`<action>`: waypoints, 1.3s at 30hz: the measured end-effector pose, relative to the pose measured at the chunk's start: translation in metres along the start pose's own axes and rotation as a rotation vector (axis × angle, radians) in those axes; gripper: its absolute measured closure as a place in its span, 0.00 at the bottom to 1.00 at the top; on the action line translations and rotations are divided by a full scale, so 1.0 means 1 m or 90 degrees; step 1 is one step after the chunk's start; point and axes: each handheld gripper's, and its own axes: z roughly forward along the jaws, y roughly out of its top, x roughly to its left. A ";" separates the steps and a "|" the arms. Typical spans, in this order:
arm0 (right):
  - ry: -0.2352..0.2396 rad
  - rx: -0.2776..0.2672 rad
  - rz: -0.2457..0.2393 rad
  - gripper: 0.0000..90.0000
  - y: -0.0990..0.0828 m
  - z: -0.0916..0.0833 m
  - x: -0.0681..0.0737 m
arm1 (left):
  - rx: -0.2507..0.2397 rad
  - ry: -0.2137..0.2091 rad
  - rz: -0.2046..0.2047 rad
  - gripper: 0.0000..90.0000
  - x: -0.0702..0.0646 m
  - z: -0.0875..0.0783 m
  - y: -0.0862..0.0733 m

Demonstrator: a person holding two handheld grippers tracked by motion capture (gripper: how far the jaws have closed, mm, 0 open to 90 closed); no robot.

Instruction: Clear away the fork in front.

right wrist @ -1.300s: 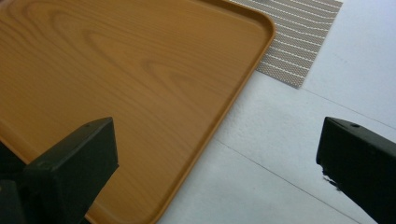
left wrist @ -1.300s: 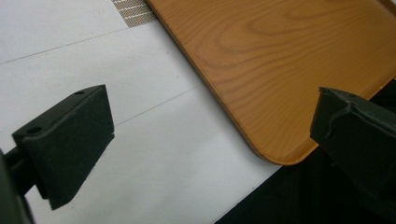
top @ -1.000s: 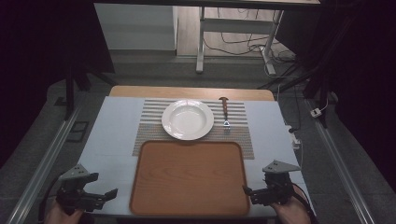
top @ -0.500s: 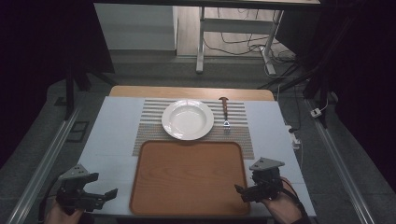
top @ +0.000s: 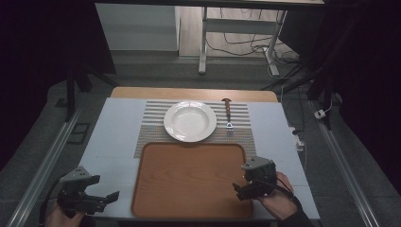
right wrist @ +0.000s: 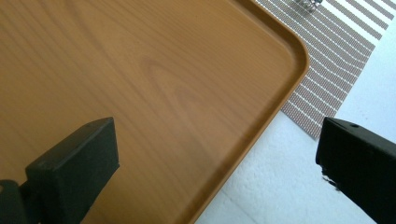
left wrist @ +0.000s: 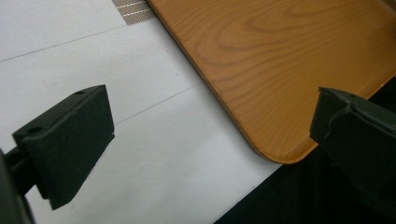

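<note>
A wooden tray [top: 189,177] lies at the near middle of the table, its far edge on a striped placemat [top: 151,126]. On the mat sit a white plate [top: 189,121] and, to its right, a fork [top: 228,116] with a dark handle. My left gripper [top: 106,198] hovers open at the near left corner, off the tray's left rim [left wrist: 261,149]. My right gripper [top: 239,191] is open over the tray's near right part; the tray's far right corner [right wrist: 299,60] lies between its jaws. Nothing is held.
The white table top [top: 113,137] ends close behind both grippers. Beyond the table stand a desk leg [top: 202,42] and floor cables [top: 246,47]. A white cable and plug [top: 297,137] lie at the table's right edge. Metal rails [top: 47,161] run along both sides.
My right gripper has moved left and slightly forward, from beside the tray's right rim to over the tray. The left gripper has stayed put.
</note>
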 end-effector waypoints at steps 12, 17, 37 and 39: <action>-0.031 0.025 -0.063 0.00 0.018 0.018 -0.001 | 0.004 -0.004 0.001 0.00 0.000 0.001 0.000; -0.046 0.039 -0.093 0.00 0.026 0.026 -0.002 | 0.005 -0.004 0.001 0.00 0.000 0.001 0.000; -0.115 0.075 -0.190 0.00 0.057 0.058 -0.015 | 0.009 -0.006 0.002 0.00 0.000 0.002 0.001; -0.124 0.084 -0.203 0.00 0.063 0.063 -0.021 | 0.009 -0.007 0.002 0.00 0.000 0.002 0.001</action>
